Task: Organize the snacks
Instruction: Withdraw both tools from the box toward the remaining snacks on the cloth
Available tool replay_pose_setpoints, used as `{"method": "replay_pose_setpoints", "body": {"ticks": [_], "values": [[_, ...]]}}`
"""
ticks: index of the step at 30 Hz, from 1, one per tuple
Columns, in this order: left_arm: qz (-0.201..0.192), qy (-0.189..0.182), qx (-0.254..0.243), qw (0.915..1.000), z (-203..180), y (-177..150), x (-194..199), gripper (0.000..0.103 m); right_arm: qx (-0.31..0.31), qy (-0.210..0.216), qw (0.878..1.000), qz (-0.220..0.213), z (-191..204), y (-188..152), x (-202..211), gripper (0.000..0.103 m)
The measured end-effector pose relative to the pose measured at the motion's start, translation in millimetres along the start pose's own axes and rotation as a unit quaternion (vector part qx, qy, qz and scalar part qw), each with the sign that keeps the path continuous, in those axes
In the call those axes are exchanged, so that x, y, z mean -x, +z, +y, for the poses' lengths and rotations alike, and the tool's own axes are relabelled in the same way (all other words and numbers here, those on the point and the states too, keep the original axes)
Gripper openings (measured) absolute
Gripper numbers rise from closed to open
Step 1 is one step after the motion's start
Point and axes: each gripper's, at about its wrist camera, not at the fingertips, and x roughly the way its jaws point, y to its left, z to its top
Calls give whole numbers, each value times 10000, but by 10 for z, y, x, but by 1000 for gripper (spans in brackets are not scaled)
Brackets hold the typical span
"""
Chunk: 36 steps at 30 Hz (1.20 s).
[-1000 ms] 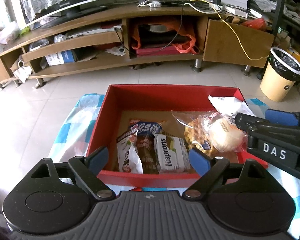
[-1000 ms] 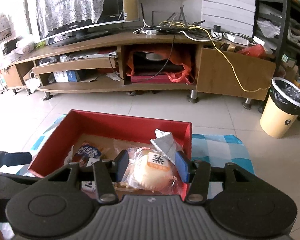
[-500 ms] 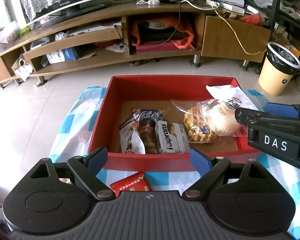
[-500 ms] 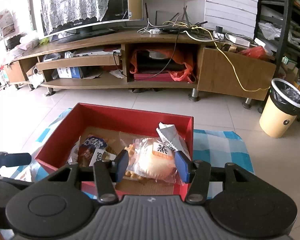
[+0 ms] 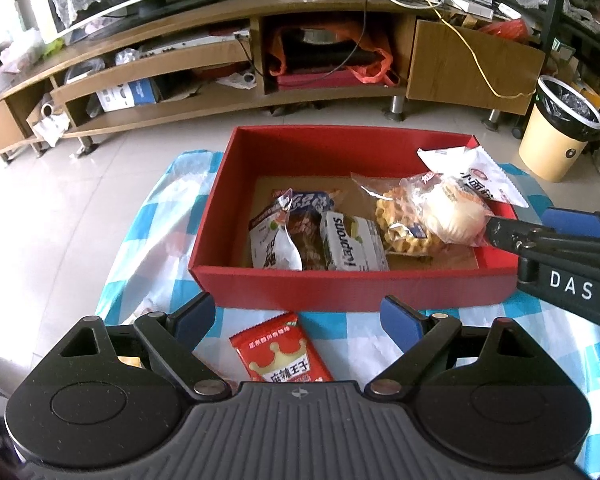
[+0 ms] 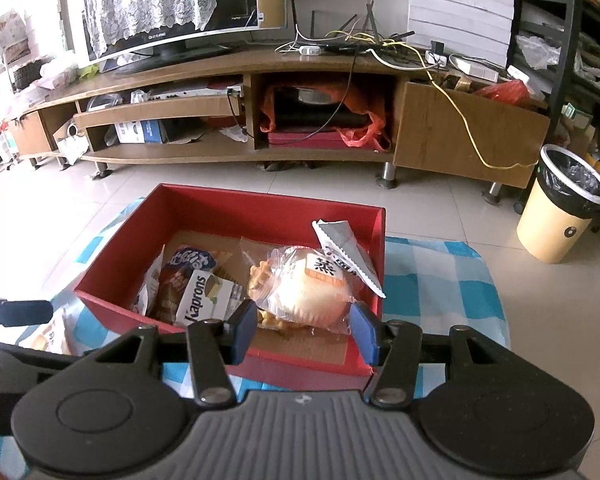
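A red box (image 5: 340,280) (image 6: 172,212) stands on a blue-and-white checked cloth. In it lie a Kaprons pack (image 5: 352,244) (image 6: 204,300), a dark snack bag (image 5: 304,216), a white pouch (image 5: 272,244), a waffle pack (image 5: 400,220) and a wrapped round bun (image 5: 456,216) (image 6: 312,292). My left gripper (image 5: 300,320) is open, above a red snack packet (image 5: 280,352) on the cloth in front of the box. My right gripper (image 6: 304,332) is open at the box's near right corner, its pads on either side of the bun without touching it.
A white snack bag (image 5: 476,176) leans on the box's right wall. Another packet (image 6: 48,336) lies on the cloth left of the box. A wooden TV stand (image 6: 300,120) stands behind, and a cream waste bin (image 6: 560,216) at right.
Both grippers have drawn back from the box. The bun, earlier between the right gripper's pads, now lies in the box. The red packet has come into the left wrist view.
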Motion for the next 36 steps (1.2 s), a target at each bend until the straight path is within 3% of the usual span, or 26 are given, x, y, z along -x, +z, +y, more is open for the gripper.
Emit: {"method": "replay_pose_setpoints", "body": {"ticks": [19, 28, 36], "values": [[166, -37, -256, 9995, -43, -300, 122, 93, 266, -67, 9995, 183, 12, -242, 147, 49], [447, -195, -237, 9985, 52, -550, 150, 93, 485, -37, 9983, 325, -10, -470, 272, 49], [954, -247, -84, 9951, 189, -890, 61, 94, 681, 96, 9958, 608, -26, -729, 311, 50]]}}
